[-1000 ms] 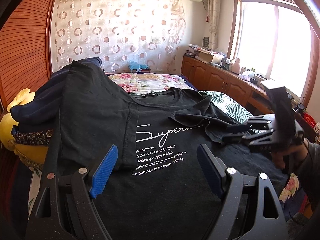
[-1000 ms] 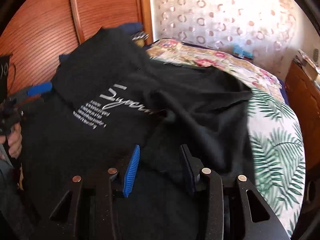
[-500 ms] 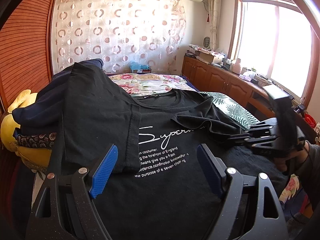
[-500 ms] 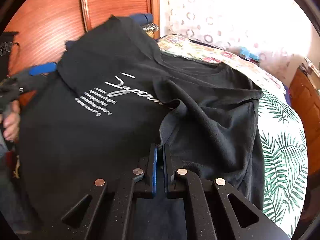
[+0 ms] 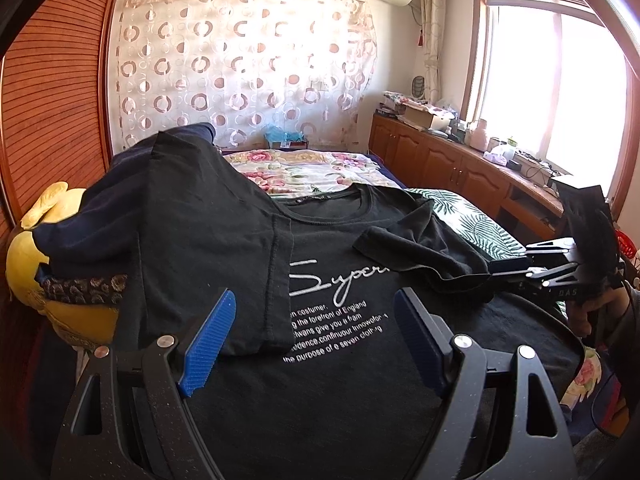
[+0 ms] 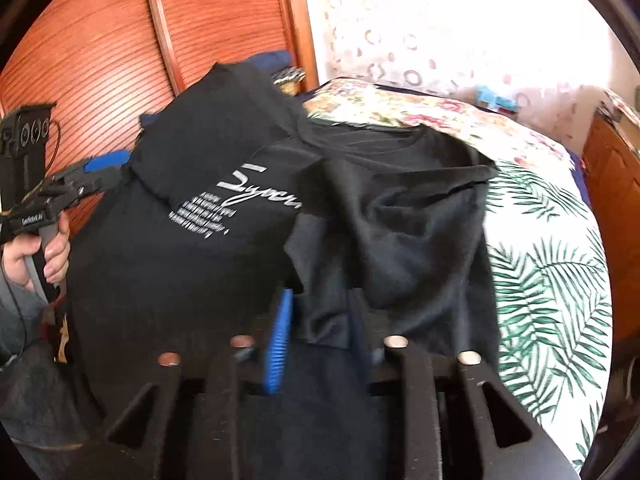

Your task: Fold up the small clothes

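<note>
A black T-shirt (image 5: 340,380) with white lettering lies spread on the bed, its left sleeve (image 5: 208,240) folded in over the chest. My left gripper (image 5: 312,340) hovers open just above the print, nothing between its blue pads. At the shirt's right side, my right gripper (image 6: 320,300) has its jaws opening, and a fold of the right sleeve (image 6: 400,220) hangs loosely between the pads. In the left wrist view the right gripper (image 5: 496,272) sits at the rumpled sleeve (image 5: 420,252). A hand holds the left gripper (image 6: 104,168) at the far left of the right wrist view.
The bed carries a floral sheet (image 5: 300,172) and a palm-leaf sheet (image 6: 552,272). A yellow plush toy (image 5: 28,264) and dark blue clothes (image 5: 80,224) lie at the left. A wooden wardrobe (image 6: 100,52) stands beside the bed, and a cluttered cabinet (image 5: 452,160) runs under the window.
The right gripper closed on the sleeve's edge, drew it in over the shirt, and its jaws have now parted again. The left gripper has stayed where it was, open.
</note>
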`<state>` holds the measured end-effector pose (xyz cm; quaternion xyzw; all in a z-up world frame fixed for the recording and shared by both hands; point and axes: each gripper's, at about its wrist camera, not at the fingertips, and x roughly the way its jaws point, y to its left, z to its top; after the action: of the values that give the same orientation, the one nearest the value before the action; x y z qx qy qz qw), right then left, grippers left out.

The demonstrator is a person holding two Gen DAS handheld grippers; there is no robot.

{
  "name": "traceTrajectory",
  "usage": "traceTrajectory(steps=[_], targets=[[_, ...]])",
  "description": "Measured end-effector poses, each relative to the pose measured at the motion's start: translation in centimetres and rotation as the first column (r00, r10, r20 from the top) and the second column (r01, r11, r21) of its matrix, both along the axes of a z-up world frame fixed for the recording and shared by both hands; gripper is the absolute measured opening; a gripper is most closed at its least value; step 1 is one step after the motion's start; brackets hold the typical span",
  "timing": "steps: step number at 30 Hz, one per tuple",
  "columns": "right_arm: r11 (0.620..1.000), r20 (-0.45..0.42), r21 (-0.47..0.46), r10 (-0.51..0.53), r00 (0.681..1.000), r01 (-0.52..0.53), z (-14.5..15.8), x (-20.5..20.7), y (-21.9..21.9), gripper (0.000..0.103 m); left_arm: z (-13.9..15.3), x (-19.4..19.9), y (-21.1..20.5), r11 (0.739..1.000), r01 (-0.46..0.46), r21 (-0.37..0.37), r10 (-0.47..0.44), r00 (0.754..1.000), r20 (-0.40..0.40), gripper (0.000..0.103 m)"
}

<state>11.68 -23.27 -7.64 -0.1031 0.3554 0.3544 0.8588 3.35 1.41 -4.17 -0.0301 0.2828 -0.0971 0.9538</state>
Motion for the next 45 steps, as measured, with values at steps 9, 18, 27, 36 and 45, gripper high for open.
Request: traceTrajectory(steps=[9, 18, 27, 36, 45], targets=[[0.994, 0.049, 0.004, -0.109, 0.993, 0.109, 1.8, 4.2, -2.4, 0.040, 1.7, 2.8, 2.0, 0.999, -0.025, 0.038, 0.024, 1.000, 0.015, 0.082], [0.973, -0.026, -0.041, -0.226, 0.974, 0.225, -0.5, 12.8, -1.7, 0.040, 2.1, 6.3, 4.5, 0.996, -0.063, 0.059, 0.063, 0.998, -0.008, 0.082], [0.978, -0.060, -0.029, -0.209, 0.976, 0.208, -1.0, 17.9, 0.7, 0.040, 2.2, 8.9, 6.4, 0.994, -0.091, 0.063, 0.094, 0.995, -0.032, 0.082], [0.988, -0.033, -0.058, -0.145, 0.989, 0.143, -1.7, 18.6, 0.4, 0.012, 2.3, 10.5, 7.2, 0.993, -0.098, 0.068, 0.101, 0.994, -0.041, 0.082], [0.971, 0.037, -0.049, -0.233, 0.972, 0.234, 0.5, 19.3, -2.5, 0.009, 2.5, 11.5, 7.9, 0.990, -0.117, 0.081, 0.120, 0.992, -0.040, 0.082]])
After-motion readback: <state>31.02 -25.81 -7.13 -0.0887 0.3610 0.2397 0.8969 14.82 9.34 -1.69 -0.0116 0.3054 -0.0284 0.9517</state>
